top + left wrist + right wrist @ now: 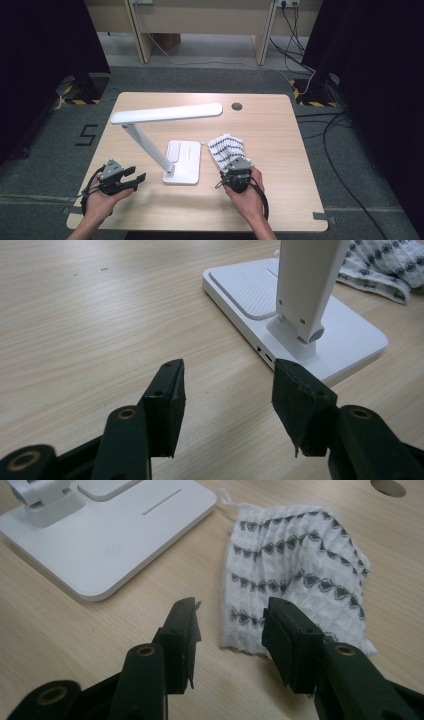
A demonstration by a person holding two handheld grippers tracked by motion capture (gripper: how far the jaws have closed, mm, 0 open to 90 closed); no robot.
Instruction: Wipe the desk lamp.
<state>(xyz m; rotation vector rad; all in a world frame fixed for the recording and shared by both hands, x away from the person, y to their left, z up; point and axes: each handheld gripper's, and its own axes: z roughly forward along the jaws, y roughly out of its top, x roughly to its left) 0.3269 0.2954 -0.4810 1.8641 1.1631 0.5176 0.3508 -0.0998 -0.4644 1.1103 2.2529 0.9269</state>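
Even, soft overhead light brightens the pale wooden surface [150, 210]; shadows stay faint. Dark curtains frame both sides. Close-up claw bases look slightly blurred.

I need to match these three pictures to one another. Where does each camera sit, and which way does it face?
High view: above the person's side, facing forward and down on the table; forearms, left gripper and right gripper show.
Left gripper view: rides the left gripper, facing the lamp's base; open black jaws show.
Right gripper view: rides the right gripper, facing the patterned cloth; open jaws show.
Shared: all three show the lamp's base and cloth.
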